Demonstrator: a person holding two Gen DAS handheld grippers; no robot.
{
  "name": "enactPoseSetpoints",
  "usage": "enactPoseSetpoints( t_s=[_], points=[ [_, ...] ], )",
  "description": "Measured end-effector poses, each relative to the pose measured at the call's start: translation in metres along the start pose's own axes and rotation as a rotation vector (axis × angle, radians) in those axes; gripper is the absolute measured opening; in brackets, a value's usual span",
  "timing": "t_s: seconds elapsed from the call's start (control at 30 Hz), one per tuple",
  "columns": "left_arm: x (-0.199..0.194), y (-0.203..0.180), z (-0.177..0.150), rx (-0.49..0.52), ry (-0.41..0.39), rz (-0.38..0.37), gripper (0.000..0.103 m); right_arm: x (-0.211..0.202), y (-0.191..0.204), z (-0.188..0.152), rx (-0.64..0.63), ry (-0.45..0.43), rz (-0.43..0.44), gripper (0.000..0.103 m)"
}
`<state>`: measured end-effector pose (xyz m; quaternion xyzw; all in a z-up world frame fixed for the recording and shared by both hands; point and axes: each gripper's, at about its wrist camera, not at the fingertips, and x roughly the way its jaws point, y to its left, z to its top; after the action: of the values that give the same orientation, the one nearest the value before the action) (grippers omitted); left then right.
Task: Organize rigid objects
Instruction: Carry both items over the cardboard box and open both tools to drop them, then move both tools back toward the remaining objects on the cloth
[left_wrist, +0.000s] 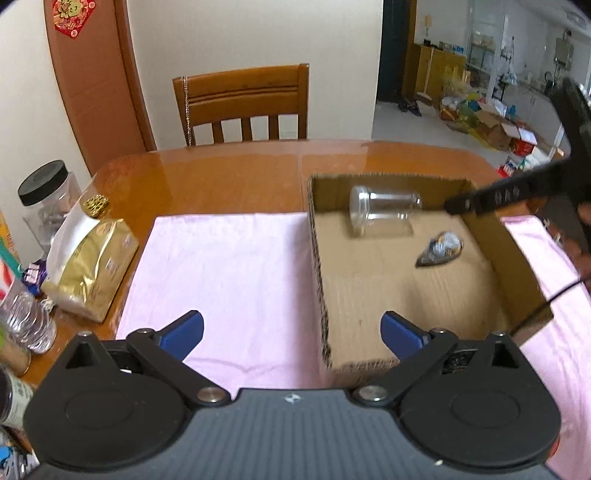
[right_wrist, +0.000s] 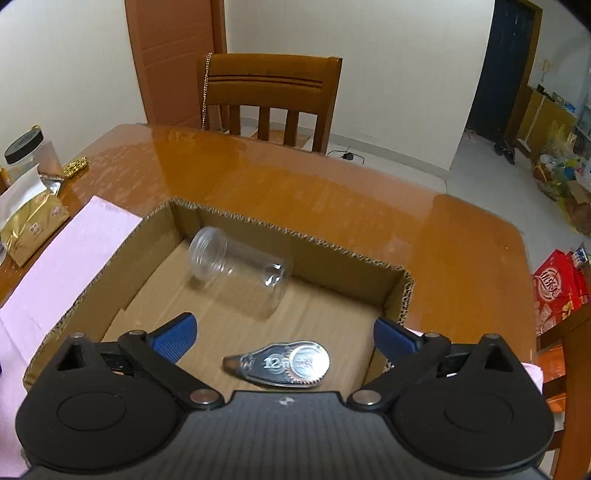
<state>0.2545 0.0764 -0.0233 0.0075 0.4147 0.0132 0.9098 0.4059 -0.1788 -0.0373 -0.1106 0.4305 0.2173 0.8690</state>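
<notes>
over the near left corner of the cardboard box (left_wrist: 406, 295), seen from the left wrist, the left gripper (left_wrist: 291, 330) hangs spread and empty, one finger above the pink cloth (left_wrist: 229, 266), one inside the box. the clear jar (left_wrist: 384, 210) lies on its side by the box's far wall, long axis across; the tape dispenser (left_wrist: 441, 249) sits nearer, to the right.

from the right wrist, the right gripper (right_wrist: 282, 338) is spread and empty above the box (right_wrist: 295, 236), the dispenser (right_wrist: 284, 363) directly below between its fingers, nose pointing left. the jar (right_wrist: 240, 271) lies beyond. i judge the right hand nearer both; the floor around them is open, walls low.
</notes>
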Motion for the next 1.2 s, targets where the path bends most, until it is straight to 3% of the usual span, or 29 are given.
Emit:
enactPoseSetpoints(
  t_s=[0.43,0.57,0.77,1.07,1.2],
  points=[
    [-0.026,-0.019,-0.039,0.061,-0.004,0.008,0.102,-0.047,0.014,-0.035,0.022,-0.011,-0.049,0.103],
    [-0.032,-0.023,-0.051,0.075,-0.003,0.018,0.102,-0.069,0.022,-0.056,0.035,-0.019,-0.079,0.103],
    [-0.037,-0.021,-0.072,0.074,0.007,-0.031,0.102,-0.104,0.043,-0.104,0.1,-0.043,-0.112,0.103],
    [-0.031,-0.018,-0.099,0.132,0.049,-0.106,0.102,-0.108,0.085,-0.171,0.185,0.044,-0.14,0.103],
    [-0.03,-0.016,-0.112,0.129,0.07,-0.141,0.102,-0.097,0.101,-0.194,0.155,0.099,-0.229,0.103]
  ],
)
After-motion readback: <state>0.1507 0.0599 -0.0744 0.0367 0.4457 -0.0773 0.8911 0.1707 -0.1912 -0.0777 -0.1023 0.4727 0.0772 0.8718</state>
